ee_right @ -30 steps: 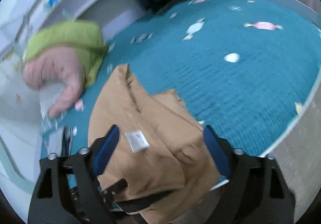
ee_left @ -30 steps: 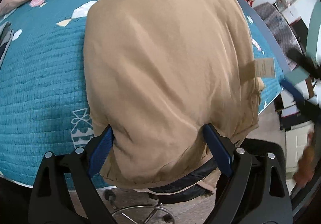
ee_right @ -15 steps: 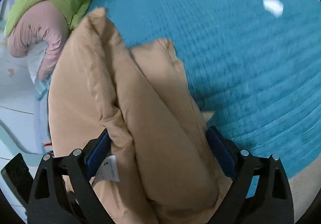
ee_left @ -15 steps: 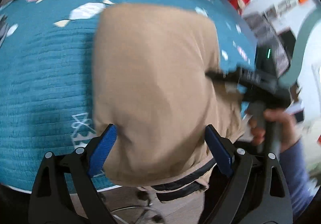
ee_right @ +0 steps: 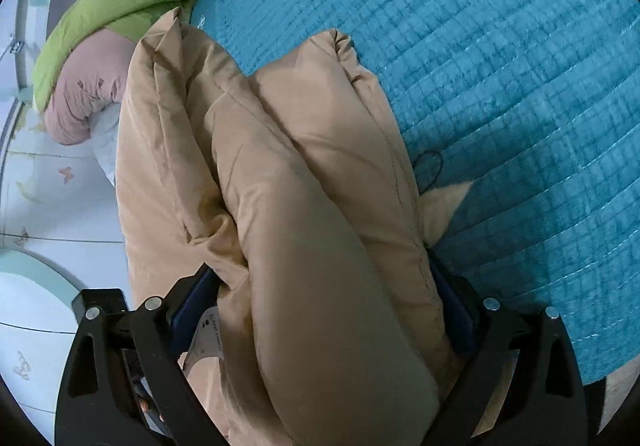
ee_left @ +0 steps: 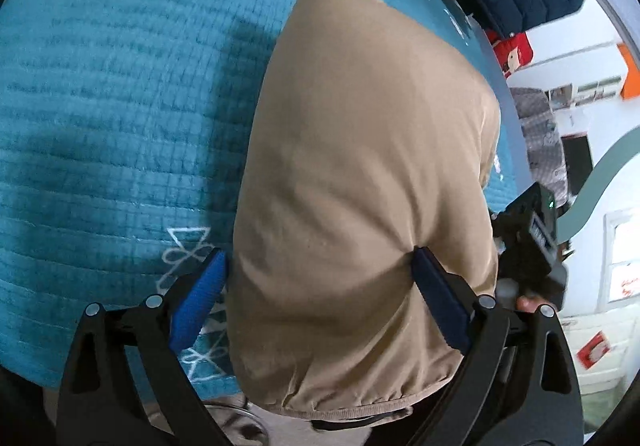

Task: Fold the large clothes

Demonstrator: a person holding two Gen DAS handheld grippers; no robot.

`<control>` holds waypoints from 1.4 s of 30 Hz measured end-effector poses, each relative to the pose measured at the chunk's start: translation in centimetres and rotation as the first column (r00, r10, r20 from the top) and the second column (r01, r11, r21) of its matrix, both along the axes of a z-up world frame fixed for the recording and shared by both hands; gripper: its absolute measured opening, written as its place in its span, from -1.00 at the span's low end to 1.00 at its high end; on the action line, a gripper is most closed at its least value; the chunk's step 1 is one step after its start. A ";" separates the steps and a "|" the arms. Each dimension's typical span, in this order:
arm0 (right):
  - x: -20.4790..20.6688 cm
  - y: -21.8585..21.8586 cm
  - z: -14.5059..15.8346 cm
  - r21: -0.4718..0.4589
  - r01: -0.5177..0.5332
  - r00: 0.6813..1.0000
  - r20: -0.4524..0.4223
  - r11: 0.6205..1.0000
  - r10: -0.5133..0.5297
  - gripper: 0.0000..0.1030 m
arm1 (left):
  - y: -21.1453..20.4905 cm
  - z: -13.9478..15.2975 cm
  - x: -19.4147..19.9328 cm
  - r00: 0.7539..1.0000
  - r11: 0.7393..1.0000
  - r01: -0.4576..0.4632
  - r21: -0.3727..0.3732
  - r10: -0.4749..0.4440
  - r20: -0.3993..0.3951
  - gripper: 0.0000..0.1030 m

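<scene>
Both wrist cameras are looking steeply down along their fingers, close over the tan jacket (ee_left: 360,174) on the teal bedspread (ee_left: 120,106), the left one facing its smooth back, the right one its folded side (ee_right: 304,182), and both are sharing that jacket and bedspread (ee_right: 500,66).
</scene>
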State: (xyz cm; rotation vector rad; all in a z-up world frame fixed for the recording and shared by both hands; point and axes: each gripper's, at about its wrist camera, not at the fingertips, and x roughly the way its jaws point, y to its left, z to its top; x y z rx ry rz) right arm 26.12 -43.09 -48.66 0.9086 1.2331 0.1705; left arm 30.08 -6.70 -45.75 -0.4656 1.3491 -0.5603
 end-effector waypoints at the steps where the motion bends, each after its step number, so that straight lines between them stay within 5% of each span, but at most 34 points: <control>1: 0.0 0.2 0.0 0.001 0.000 1.000 0.000 1.000 0.000 0.77 | 0.2 0.1 0.1 1.000 1.000 0.000 -0.002 0.000 0.003 0.80; 7: -0.5 0.8 -1.4 0.241 0.092 0.996 -0.011 0.966 -0.092 0.78 | 2.4 1.0 0.1 1.000 0.996 -0.006 -0.088 0.006 -0.001 0.80; 10: -0.3 1.4 -1.1 0.216 0.091 0.996 0.002 0.972 -0.094 0.83 | 1.9 0.9 -0.3 1.000 1.000 0.014 -0.018 -0.013 0.023 0.80; 17: 0.4 3.0 0.1 0.054 0.045 0.999 0.029 0.998 -0.046 0.73 | 0.5 -0.5 -0.1 1.000 1.000 0.006 -0.014 -0.006 0.006 0.80; 21: -0.9 2.9 0.3 0.089 0.074 0.995 0.060 0.993 -0.080 0.15 | -0.8 0.1 -0.3 0.998 0.999 0.047 0.025 -0.048 0.045 0.80; 23: -1.9 2.7 0.5 0.074 0.074 0.994 0.072 0.994 -0.079 0.05 | -1.4 0.6 -0.5 0.994 0.997 0.069 0.043 -0.072 0.076 0.77; 29: -1.9 5.0 3.0 0.001 0.077 0.986 0.150 0.997 -0.076 -0.19 | -1.6 2.7 -1.5 0.974 0.990 0.096 0.106 -0.115 0.193 0.21; 35: -1.0 8.9 5.3 -0.023 0.034 0.972 0.235 0.999 -0.028 -0.24 | 0.7 6.1 -1.6 0.951 0.987 0.071 0.147 -0.112 0.288 0.11; 42: 3.7 16.9 8.6 0.042 -0.075 0.943 0.327 0.996 0.057 -0.24 | 9.2 11.3 -0.4 0.922 0.986 -0.021 0.166 -0.045 0.385 0.11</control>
